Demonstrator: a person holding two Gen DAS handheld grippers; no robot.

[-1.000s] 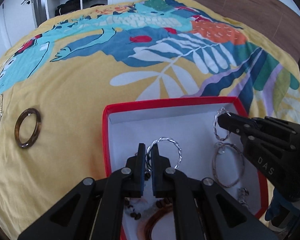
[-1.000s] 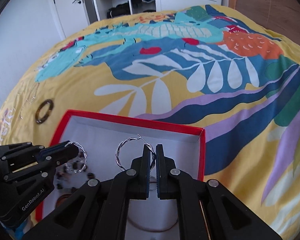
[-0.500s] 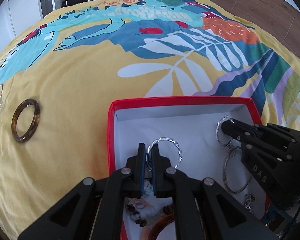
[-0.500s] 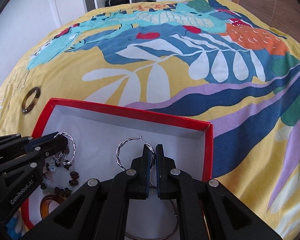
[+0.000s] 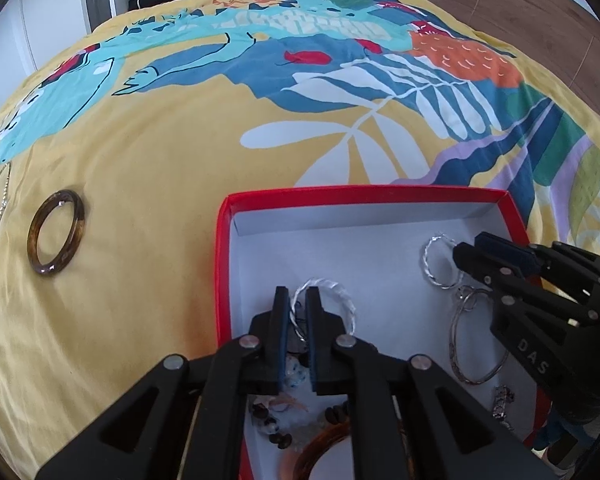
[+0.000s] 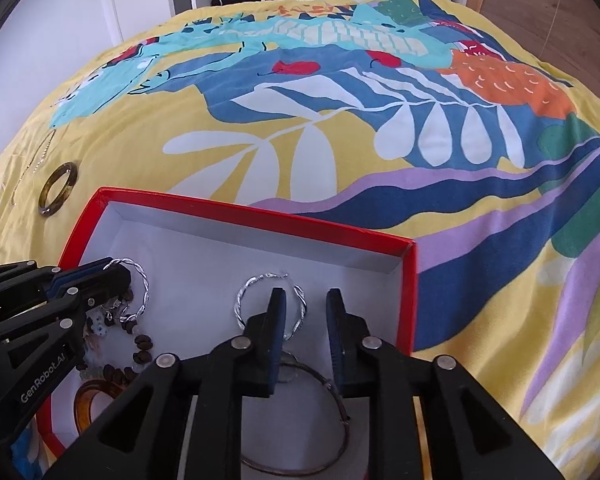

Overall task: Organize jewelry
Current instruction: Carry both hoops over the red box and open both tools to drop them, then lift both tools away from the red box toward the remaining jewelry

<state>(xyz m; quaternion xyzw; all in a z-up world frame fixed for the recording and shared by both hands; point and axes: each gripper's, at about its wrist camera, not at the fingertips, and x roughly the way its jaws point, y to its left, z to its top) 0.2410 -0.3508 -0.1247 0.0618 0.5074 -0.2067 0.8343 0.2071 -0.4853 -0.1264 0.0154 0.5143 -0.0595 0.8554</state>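
A red box (image 5: 340, 194) with a white inside lies on the bedspread, and both grippers reach down into it. My left gripper (image 5: 296, 300) is opening, and a twisted silver hoop earring (image 5: 342, 292) stands loosely in the narrow gap between its pads. My right gripper (image 6: 306, 304) is opening wider. A second twisted hoop (image 6: 246, 294) rests on the box floor (image 6: 204, 256), with its right edge between the parted fingers and no pad on it. In the right wrist view the left gripper (image 6: 116, 276) sits at the box's left side. A tortoiseshell bangle (image 5: 56, 236) lies on the bed left of the box.
Inside the box (image 6: 240, 210) lie a large thin hoop (image 6: 332, 392), a dark beaded bracelet (image 6: 140, 348) and an amber bangle (image 6: 88, 400). A thin chain (image 6: 36, 164) lies on the yellow cover beyond the tortoiseshell bangle (image 6: 58, 188). An open wardrobe stands behind the bed.
Both pairs of jaws were shut on their hoop earrings and have now parted, the right pair more than the left. The hoops now rest low in the box.
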